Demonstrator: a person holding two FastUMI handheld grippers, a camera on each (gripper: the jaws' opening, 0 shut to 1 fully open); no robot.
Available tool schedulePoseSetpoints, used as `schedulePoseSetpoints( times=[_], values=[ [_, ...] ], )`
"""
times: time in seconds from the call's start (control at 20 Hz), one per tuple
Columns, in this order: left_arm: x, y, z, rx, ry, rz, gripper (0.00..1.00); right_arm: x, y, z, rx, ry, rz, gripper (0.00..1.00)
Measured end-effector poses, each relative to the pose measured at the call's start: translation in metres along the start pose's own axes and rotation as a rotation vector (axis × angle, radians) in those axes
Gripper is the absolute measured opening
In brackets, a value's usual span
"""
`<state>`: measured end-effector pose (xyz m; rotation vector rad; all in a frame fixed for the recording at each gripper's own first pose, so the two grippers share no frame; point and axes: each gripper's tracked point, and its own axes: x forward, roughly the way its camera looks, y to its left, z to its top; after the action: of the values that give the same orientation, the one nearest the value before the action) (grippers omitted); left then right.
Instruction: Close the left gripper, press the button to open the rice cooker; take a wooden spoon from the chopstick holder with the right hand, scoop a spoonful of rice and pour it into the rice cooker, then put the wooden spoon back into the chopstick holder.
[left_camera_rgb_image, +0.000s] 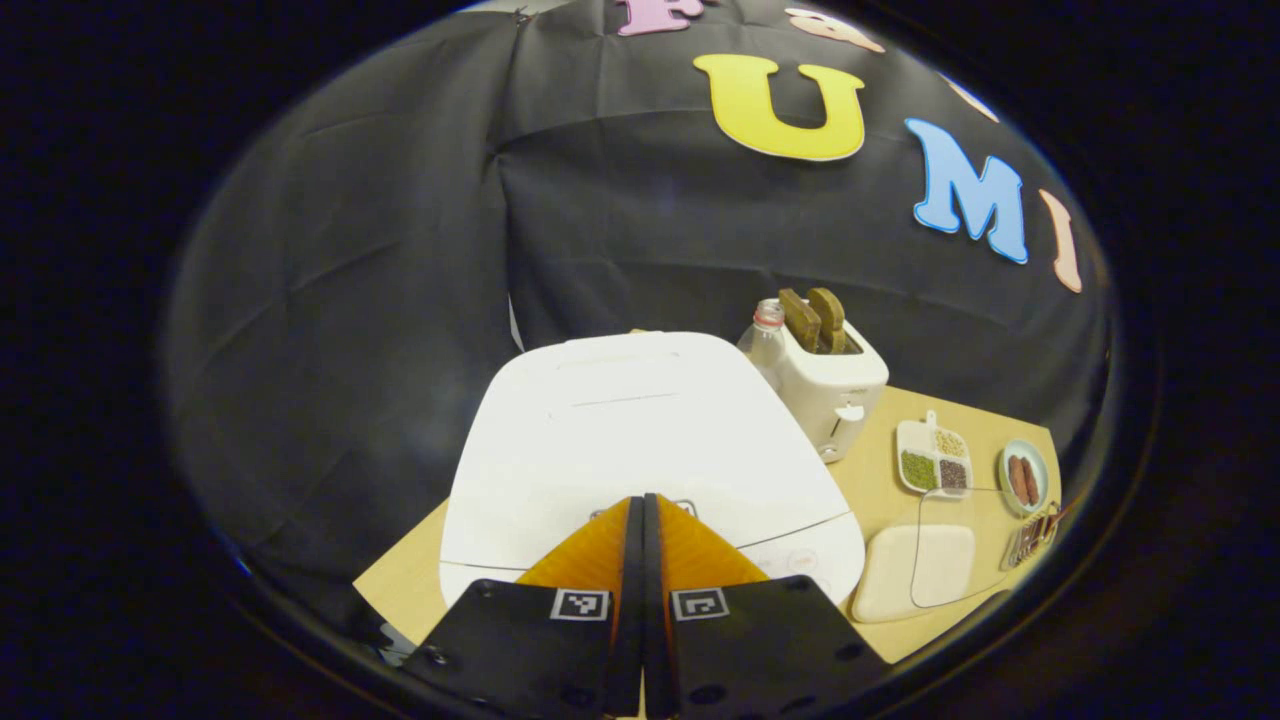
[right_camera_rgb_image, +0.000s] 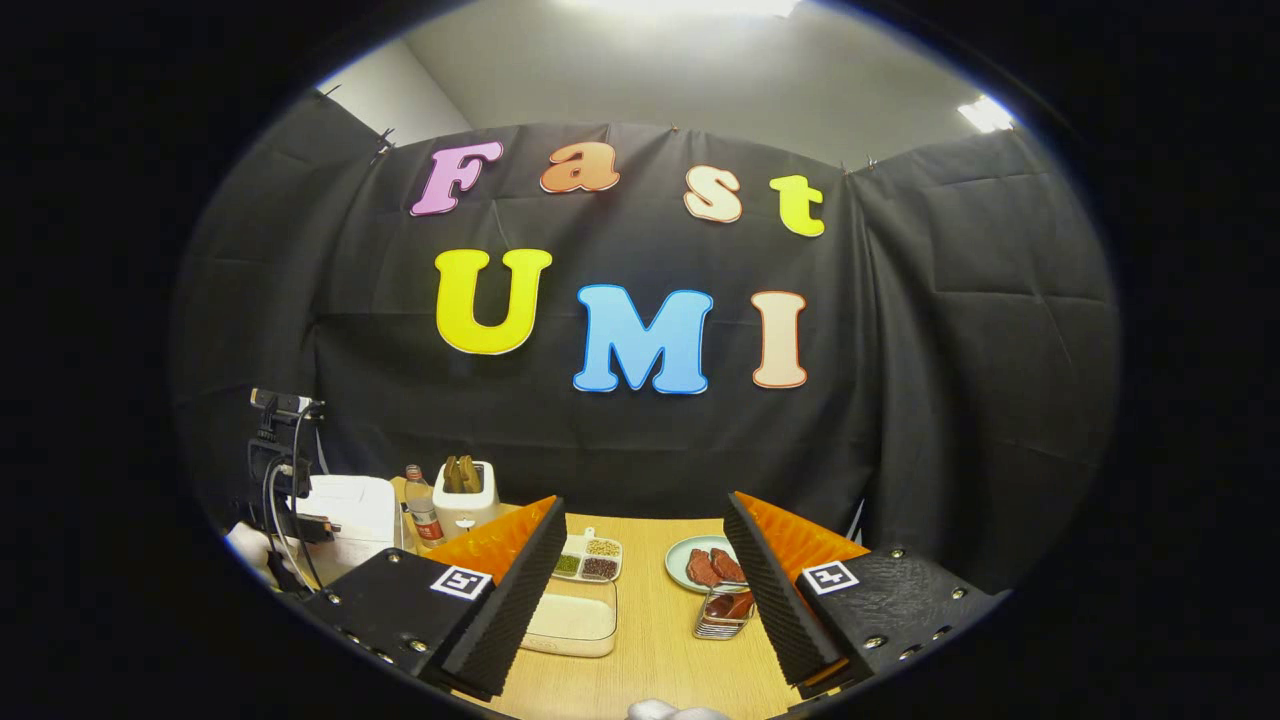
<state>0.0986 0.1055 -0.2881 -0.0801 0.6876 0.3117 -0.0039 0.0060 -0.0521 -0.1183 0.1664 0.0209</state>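
Pointing down at the closed rice cooker (left_camera_rgb_image: 640, 440) lid, left hand-held gripper (left_camera_rgb_image: 642, 510) pressed together; right hand-held gripper (right_camera_rgb_image: 640, 530) spread.

The rice cooker (left_camera_rgb_image: 640, 440) is a white, rounded-square appliance with its lid down flat, sitting at the left end of the tan wooden surface (left_camera_rgb_image: 985, 430); in the right gripper view it shows far left (right_camera_rgb_image: 345, 510). The rice lies in a clear lidded container (right_camera_rgb_image: 572, 622), a pale mass, to the cooker's right. The chopstick holder (right_camera_rgb_image: 724, 612) stands further right, near a plate; the spoon inside cannot be made out.
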Motion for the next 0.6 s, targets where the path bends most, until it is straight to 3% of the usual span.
schedulePoseSetpoints(
  times=[0.1, 0.2, 0.35, 0.6],
  values=[
    [-0.011, 0.004, 0.033, 0.003, -0.141, 0.025, 0.09, -0.001, -0.004, -0.004, -0.014, -0.004, -0.013, 0.97],
    [-0.046, 0.008, 0.095, 0.024, -0.385, 0.053, 0.09, -0.002, -0.008, -0.006, -0.010, -0.014, -0.025, 1.00],
    [-0.120, -0.005, 0.148, 0.025, -0.633, -0.003, 0.10, -0.005, -0.012, -0.009, 0.021, -0.019, -0.035, 0.97],
    [-0.183, -0.008, 0.145, 0.008, -0.657, -0.080, 0.24, -0.006, -0.022, -0.017, 0.046, -0.008, -0.059, 0.97]
  ],
)
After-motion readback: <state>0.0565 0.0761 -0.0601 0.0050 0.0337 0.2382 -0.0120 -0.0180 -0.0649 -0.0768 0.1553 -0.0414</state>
